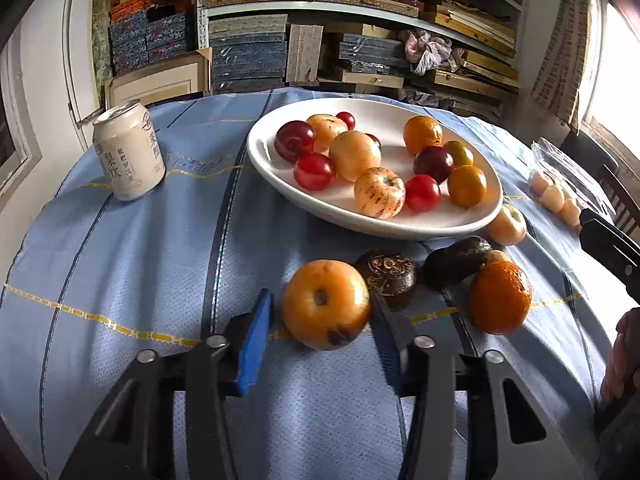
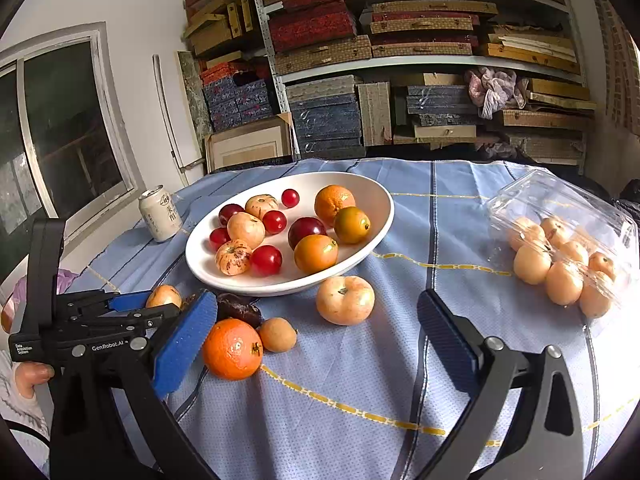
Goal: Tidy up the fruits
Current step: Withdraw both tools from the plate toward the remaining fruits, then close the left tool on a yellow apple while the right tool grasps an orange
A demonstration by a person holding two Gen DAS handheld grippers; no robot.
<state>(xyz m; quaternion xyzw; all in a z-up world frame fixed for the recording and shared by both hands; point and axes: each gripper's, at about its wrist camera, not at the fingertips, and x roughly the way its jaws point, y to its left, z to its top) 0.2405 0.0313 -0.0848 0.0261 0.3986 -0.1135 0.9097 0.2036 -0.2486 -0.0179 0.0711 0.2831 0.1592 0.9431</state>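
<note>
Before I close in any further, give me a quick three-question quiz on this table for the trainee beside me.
1. True or false: the left tongs straddle a yellow fruit lying on the cloth.
2. Where is the can? A) on the plate; B) on the cloth, left of the plate; C) in the right tongs.
3. How many fruits lie in the plate?
Key: 1 true; 2 B; 3 twelve.
</note>
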